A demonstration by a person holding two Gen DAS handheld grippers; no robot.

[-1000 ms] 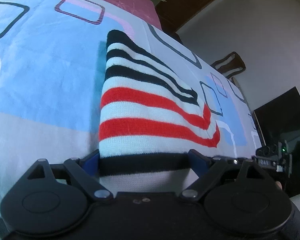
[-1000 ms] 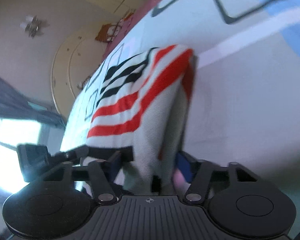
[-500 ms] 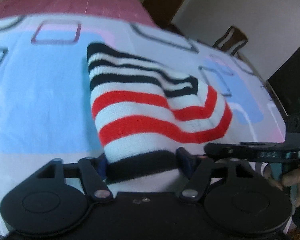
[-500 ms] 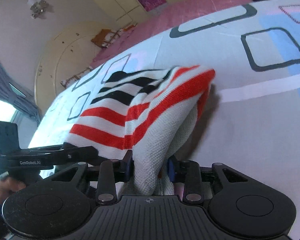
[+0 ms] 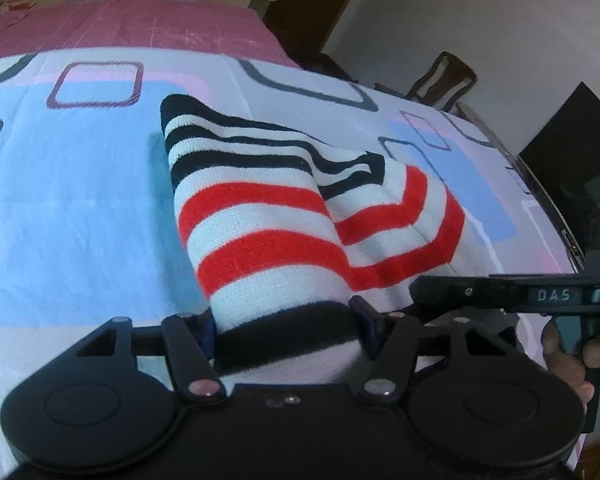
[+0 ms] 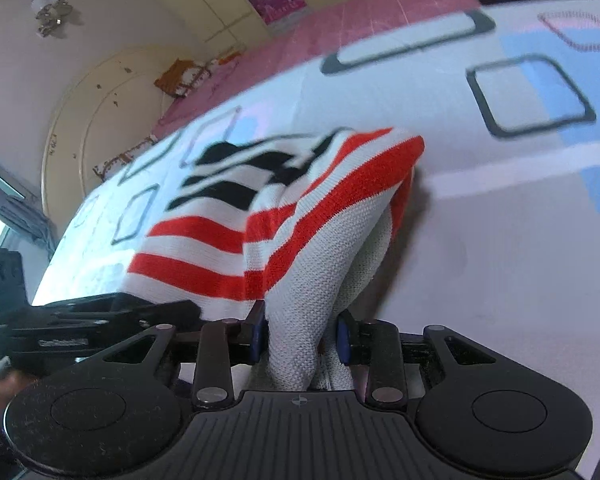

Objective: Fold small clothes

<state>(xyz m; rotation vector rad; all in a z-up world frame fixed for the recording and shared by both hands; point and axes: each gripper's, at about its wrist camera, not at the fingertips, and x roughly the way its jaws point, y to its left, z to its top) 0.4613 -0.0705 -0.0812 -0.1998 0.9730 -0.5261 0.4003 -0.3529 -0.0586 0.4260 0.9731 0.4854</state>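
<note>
L tongs clamp the black-banded edge of the striped sweater, w/ knit bunched btwn the blue pads. Sweater lies on the bed sheet, its near edge lifted off it, black stripes at the far end, red ones nearer. R tongs, just beside the L, are closed narrow on a white fold of the same sweater. Pink bedding sits beyond the sheet.
</note>
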